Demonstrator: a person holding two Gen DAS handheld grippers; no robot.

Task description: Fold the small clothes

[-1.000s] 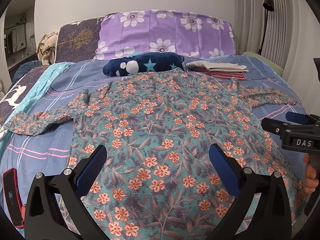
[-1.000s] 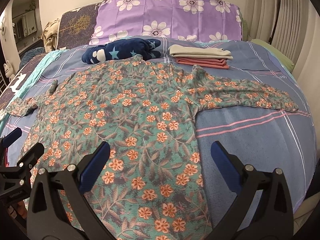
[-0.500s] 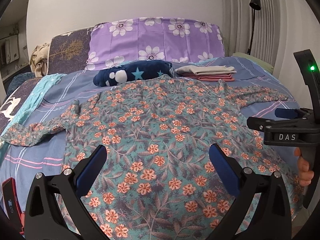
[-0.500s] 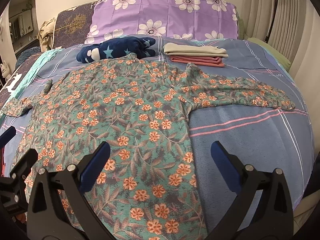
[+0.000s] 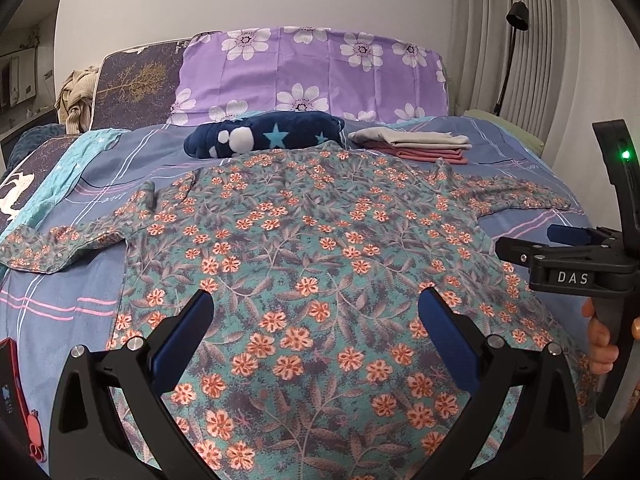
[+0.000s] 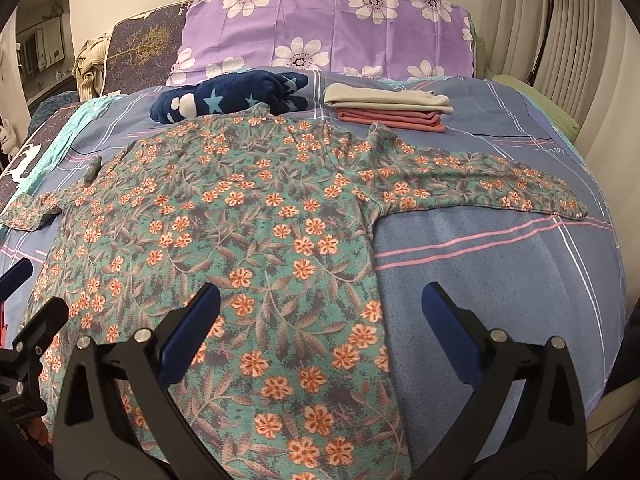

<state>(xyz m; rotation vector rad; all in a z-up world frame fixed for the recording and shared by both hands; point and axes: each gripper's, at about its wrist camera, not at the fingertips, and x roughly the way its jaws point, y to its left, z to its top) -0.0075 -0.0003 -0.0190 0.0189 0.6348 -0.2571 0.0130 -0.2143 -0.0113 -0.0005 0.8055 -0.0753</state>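
Observation:
A teal long-sleeved top with orange flowers [image 5: 312,240] [image 6: 240,216] lies spread flat on the bed, both sleeves stretched out sideways. My left gripper [image 5: 314,328] hovers open over its lower hem, with nothing between the blue pads. Over the garment's lower right edge my right gripper [image 6: 318,320] is open too, straddling the side seam and the bare sheet. The right gripper [image 5: 560,256] also shows at the right edge of the left wrist view, held by a hand. The left gripper's fingertips [image 6: 24,300] appear at the left edge of the right wrist view.
At the head of the bed lie a navy star-patterned bundle [image 5: 260,138], a folded stack of grey and pink clothes [image 6: 388,108] and a purple flowered pillow [image 5: 312,72]. A red phone-like object [image 5: 16,396] rests at the near left. A lamp [image 5: 516,16] stands by the right wall.
Both grippers have lifted and pulled back a little, so more of the wall and pillow shows. Both stay open. The garment has not moved.

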